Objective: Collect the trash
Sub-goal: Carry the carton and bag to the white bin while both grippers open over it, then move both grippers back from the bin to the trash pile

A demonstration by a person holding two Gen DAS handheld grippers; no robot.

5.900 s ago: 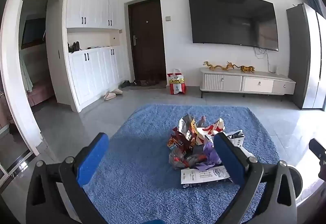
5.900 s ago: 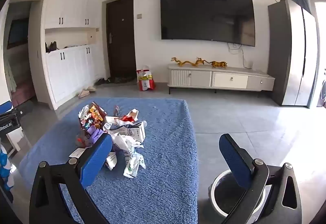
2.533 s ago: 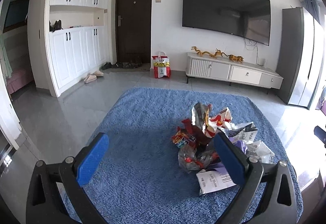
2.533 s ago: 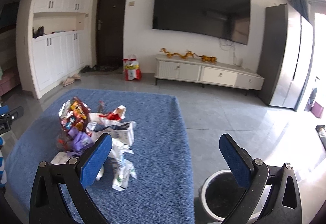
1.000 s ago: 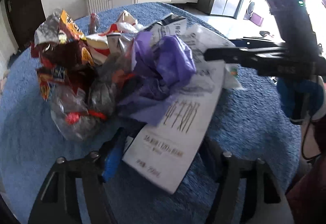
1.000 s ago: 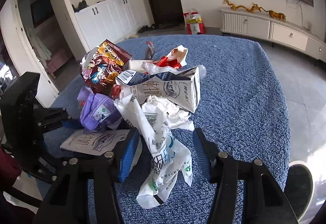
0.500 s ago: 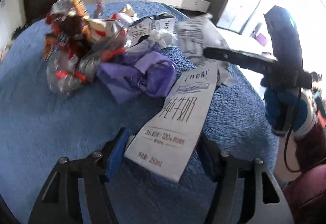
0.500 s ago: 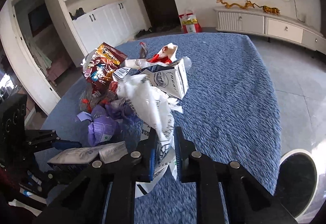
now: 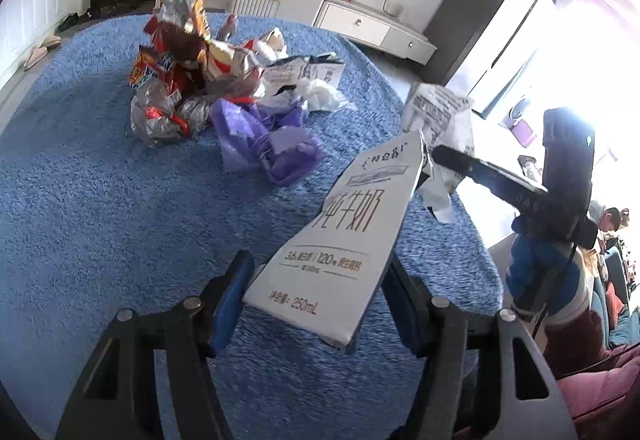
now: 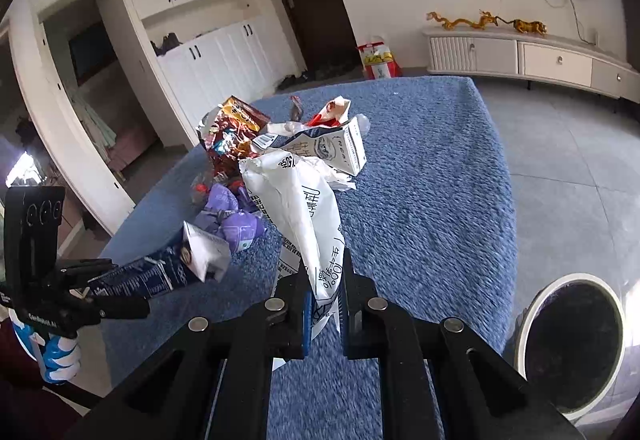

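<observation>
The left hand-held gripper (image 9: 320, 280) is seen clamped on a flattened white milk carton (image 9: 340, 240), which is pinched by its two long edges between the blue pads and held above the blue-covered counter (image 9: 100, 220). In the right wrist view the same carton (image 10: 176, 268) is found at 9 o'clock, pointing toward the heap.

At 12 o'clock from that gripper the remaining trash is left on the counter: a purple wrapper (image 9: 264, 135), a clear crumpled bag (image 9: 160, 111), red and gold snack packets (image 9: 180, 39) and a second, opened carton (image 9: 304, 71).

The right hand-held gripper (image 10: 324, 296) is closed on a crumpled white plastic bag (image 10: 300, 207); its jaws have just been closing, with the bag between them. The bag is lifted clear of the counter.

At 4 o'clock in the right wrist view, a round bin (image 10: 568, 344) with a dark inside is seen on the grey floor, beside the counter's edge.
</observation>
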